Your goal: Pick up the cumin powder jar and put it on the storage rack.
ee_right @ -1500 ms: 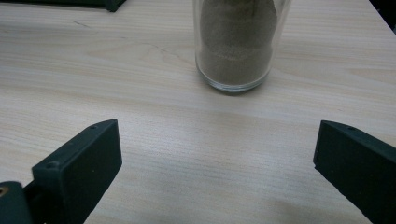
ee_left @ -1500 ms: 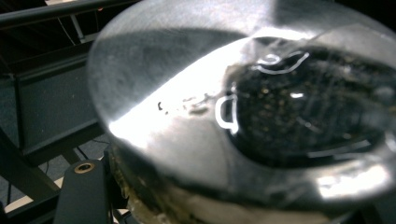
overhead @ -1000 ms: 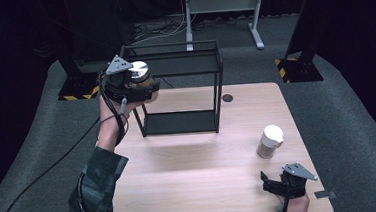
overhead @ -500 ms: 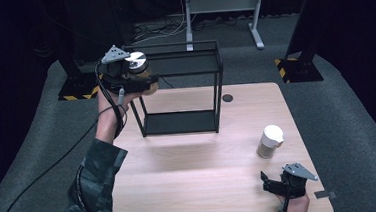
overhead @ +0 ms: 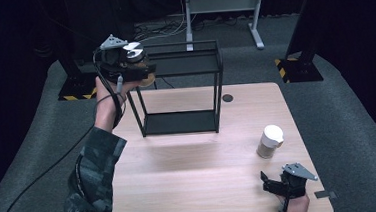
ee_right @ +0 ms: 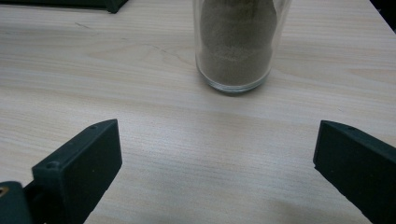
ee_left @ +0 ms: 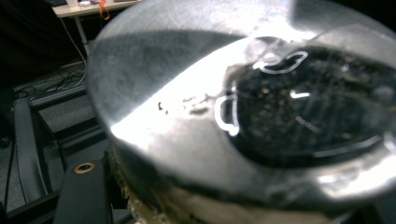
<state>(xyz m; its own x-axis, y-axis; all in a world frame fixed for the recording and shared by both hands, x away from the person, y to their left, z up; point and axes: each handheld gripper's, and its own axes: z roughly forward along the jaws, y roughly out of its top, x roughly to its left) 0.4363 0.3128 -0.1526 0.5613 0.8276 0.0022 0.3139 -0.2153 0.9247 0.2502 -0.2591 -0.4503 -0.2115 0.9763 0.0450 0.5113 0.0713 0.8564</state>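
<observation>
The left hand-held gripper is clamped on a jar with a shiny lid, held in the air at the top left corner of the black wire shelf, off the tabletop's far left edge; no writing is readable on it. Near the right edge stands a second jar of brownish powder with a white lid, unlabelled. At the near right corner, the right hand-held gripper rests with jaws wide apart and empty.
</observation>
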